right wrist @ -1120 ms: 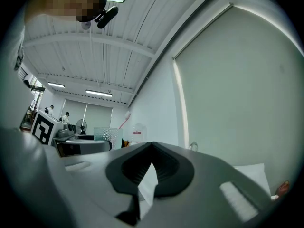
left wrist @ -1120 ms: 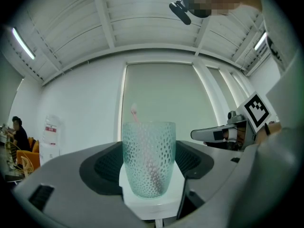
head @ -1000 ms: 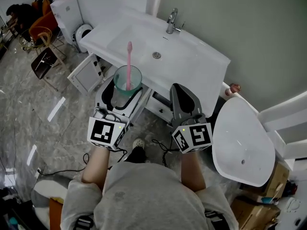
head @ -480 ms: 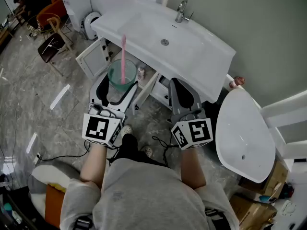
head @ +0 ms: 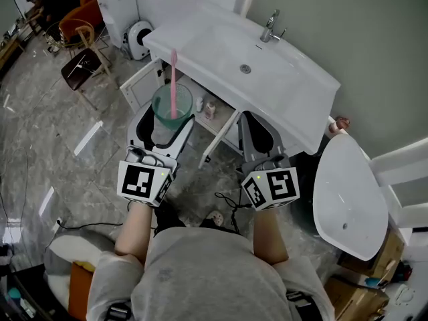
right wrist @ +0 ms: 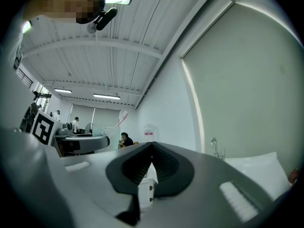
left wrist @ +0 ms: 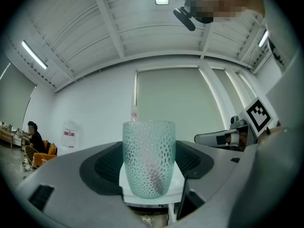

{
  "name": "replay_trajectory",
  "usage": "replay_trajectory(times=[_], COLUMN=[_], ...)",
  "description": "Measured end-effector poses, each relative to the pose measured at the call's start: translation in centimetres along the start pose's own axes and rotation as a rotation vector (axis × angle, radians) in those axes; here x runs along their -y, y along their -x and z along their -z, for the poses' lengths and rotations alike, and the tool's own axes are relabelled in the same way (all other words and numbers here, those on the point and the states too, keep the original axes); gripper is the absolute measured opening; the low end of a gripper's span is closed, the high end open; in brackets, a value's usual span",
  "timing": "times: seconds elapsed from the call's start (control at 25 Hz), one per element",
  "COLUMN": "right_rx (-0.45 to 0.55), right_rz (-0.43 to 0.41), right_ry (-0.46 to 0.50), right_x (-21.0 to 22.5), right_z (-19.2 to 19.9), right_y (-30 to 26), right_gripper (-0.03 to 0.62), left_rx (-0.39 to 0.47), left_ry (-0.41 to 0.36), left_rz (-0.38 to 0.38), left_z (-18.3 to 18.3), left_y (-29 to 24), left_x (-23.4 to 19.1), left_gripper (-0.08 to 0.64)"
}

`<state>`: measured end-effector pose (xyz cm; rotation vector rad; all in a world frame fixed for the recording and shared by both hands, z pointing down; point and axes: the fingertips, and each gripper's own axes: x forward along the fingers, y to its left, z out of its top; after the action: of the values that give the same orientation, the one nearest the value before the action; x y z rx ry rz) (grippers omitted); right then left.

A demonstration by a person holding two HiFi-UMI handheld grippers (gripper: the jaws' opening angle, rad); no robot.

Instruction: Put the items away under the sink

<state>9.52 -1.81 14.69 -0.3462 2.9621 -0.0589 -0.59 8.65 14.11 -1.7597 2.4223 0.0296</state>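
My left gripper [head: 165, 124] is shut on a green dimpled tumbler [head: 172, 103] with a pink toothbrush [head: 173, 79] standing in it. In the left gripper view the tumbler [left wrist: 149, 158] stands upright between the jaws. It hangs just in front of the open cabinet [head: 212, 116] under the white sink [head: 247, 72]. A small bottle [head: 210, 110] stands on the cabinet shelf. My right gripper [head: 257, 134] is shut and holds nothing, in front of the cabinet's right part; its jaws [right wrist: 151, 161] meet at the tips.
Two white cabinet doors [head: 139, 85] [head: 217, 136] stand open. A tap [head: 273, 26] is at the sink's back. A white oval tub [head: 350, 196] lies right. Chairs [head: 83, 64] and a white appliance [head: 138, 32] stand at left. Cables [head: 224, 202] trail on the marble floor.
The view has shifted so the sink and cabinet sit further right and the cabinet interior shows more. Both grippers stay in front of me, the tumbler still held.
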Motion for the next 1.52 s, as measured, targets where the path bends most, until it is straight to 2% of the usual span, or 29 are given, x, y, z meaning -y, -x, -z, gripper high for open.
replay_trajectory(times=[0.4,0.68,1.04,1.24,1.52], right_rx=[0.018,0.042,-0.004,-0.025,-0.023], right_rz=[0.077,0.163,0.215,0.218,0.194], right_ry=[-0.001,0.002,0.025,0.022,0.01], right_x=[-6.2,-8.4,-9.5,-7.8,-5.5], right_z=[1.0,1.7,3.4,4.5,5.7], right_y=[-9.7,-14.3,-16.8,-18.5,-23.8], right_gripper=[0.011,0.011,0.011,0.011,0.011], left_rx=[0.007,0.008,0.003,-0.002,-0.007], left_ry=[-0.017,-0.023,0.02,0.053,0.046], left_rz=[0.078,0.156,0.206,0.202,0.195], left_z=[-0.4,0.2,1.9,3.1,4.3], left_y=[0.3,-0.5,-1.6,-3.7,-8.1], left_x=[-11.8,-17.5,-20.8,-21.6,-24.3], left_gripper=[0.342,0.342,0.342,0.342,0.342])
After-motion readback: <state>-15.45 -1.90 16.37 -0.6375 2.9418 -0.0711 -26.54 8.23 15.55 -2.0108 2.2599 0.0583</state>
